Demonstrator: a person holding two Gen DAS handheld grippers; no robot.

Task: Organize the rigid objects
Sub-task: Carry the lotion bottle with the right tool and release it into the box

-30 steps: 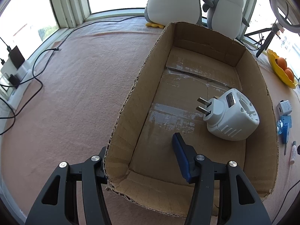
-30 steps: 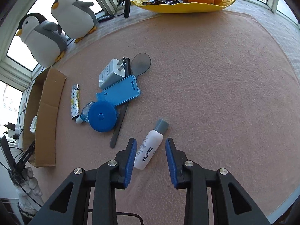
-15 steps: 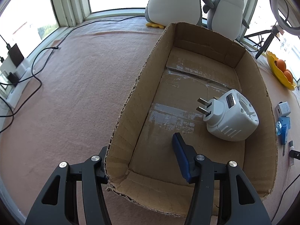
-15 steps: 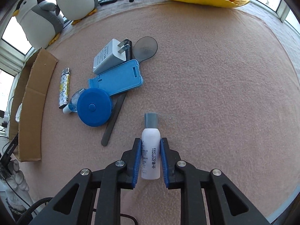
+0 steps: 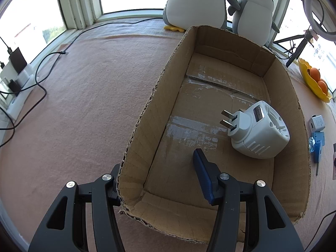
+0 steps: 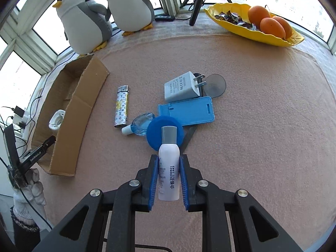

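My right gripper [image 6: 168,180] has just closed its blue pads on a small white bottle [image 6: 169,172] with a grey cap; the bottle stands between the jaws, cap pointing away from me, lifted clear of the pink cloth [image 6: 262,126]. Past the cap lie a round blue disc [image 6: 153,134], a blue flat stand [image 6: 187,111], a white charger [image 6: 181,87] with prongs, a patterned lighter [image 6: 121,106] and a small clear blue bottle [image 6: 139,124].

My left gripper [image 5: 156,180] straddles the near left wall of the cardboard box [image 5: 147,113]: one finger outside, the other inside. Its jaws are at their narrowest, closed on that wall. A white travel adapter [image 5: 258,130] lies inside the box, toward its right wall. Two plush penguins [image 6: 105,14] sit beyond the box by the window.
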